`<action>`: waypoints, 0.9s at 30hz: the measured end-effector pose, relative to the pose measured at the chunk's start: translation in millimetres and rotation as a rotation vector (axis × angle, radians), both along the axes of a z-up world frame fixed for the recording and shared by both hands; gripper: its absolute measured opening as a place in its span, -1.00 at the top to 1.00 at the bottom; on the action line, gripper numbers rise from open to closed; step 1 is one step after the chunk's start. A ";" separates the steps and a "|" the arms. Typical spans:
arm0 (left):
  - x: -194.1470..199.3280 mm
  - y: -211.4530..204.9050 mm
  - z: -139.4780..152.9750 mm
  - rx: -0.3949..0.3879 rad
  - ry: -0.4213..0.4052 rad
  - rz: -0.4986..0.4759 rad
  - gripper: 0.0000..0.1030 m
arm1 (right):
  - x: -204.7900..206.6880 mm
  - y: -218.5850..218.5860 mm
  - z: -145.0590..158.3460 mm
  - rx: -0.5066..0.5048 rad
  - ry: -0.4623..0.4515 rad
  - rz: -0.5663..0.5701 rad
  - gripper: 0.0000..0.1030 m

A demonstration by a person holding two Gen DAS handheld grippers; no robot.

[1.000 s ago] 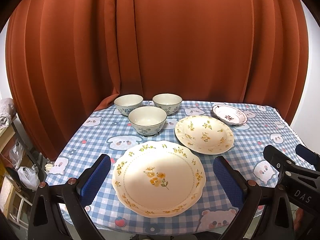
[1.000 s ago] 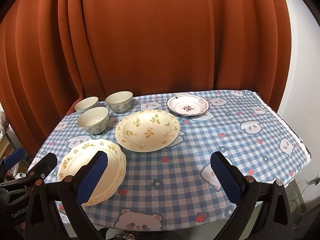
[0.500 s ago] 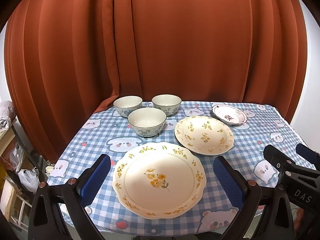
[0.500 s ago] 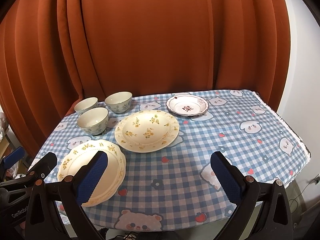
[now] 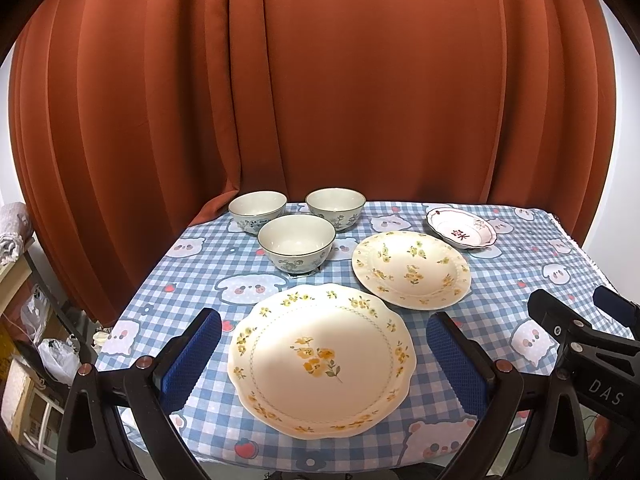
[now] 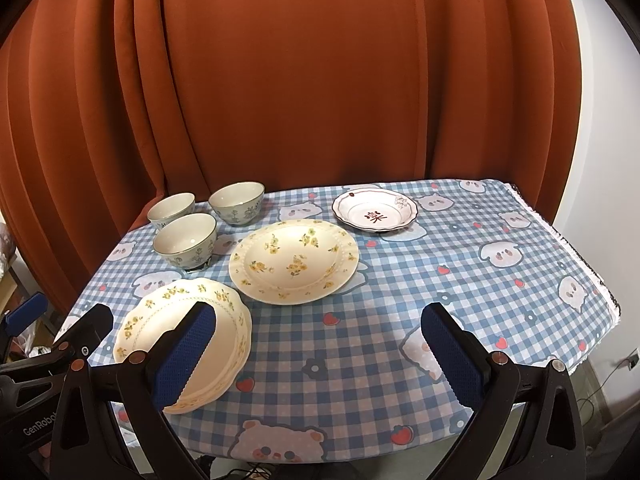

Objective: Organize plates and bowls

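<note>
A scalloped yellow-flower plate [image 5: 320, 360] lies at the table's front left, also in the right wrist view [image 6: 176, 324]. A deep flowered plate [image 5: 412, 268] [image 6: 294, 260] lies behind it. A small red-pattern plate [image 5: 460, 232] [image 6: 374, 214] sits at the back. Three bowls [image 5: 296, 246] [image 6: 186, 244] cluster at the back left. My left gripper [image 5: 320, 360] is open and empty above the front edge, over the scalloped plate. My right gripper [image 6: 320, 352] is open and empty over the front middle.
The table has a blue checked cloth [image 6: 460, 280] with bear prints. An orange curtain [image 5: 320, 100] hangs close behind it. A white wall [image 6: 600, 160] is at the right. Bags and clutter [image 5: 44, 344] lie on the floor at the left.
Both views have shifted only slightly; the left gripper has drifted a little and the tableware has not moved. Both grippers stay open.
</note>
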State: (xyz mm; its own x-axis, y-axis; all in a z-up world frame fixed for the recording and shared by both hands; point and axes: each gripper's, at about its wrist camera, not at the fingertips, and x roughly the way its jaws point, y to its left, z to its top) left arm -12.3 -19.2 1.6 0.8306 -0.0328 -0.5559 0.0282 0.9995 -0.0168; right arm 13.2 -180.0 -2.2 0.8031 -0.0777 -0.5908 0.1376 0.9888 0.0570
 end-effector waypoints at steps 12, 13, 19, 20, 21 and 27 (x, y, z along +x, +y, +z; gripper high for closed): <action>0.7 1.1 -1.4 0.001 0.002 0.000 -1.00 | 0.4 0.2 -0.7 -0.002 0.002 -0.001 -0.99; 1.4 2.0 -1.7 0.000 0.003 0.000 -1.00 | 0.4 0.1 -1.0 -0.001 0.001 0.000 -1.00; 1.0 2.6 -4.3 0.000 0.006 -0.001 -1.00 | 1.4 -0.3 -2.1 0.001 0.003 0.000 -1.00; 0.5 3.1 -4.8 0.001 0.008 0.000 -1.00 | 1.3 -0.3 -2.4 0.003 0.003 0.000 -0.99; 0.9 4.7 -4.8 0.002 0.011 0.000 -1.00 | 1.4 0.0 -2.3 0.005 0.005 0.002 -0.99; 11.3 10.5 -8.7 -0.001 0.034 0.008 -1.00 | 18.2 5.3 -4.1 0.015 0.026 0.014 -0.99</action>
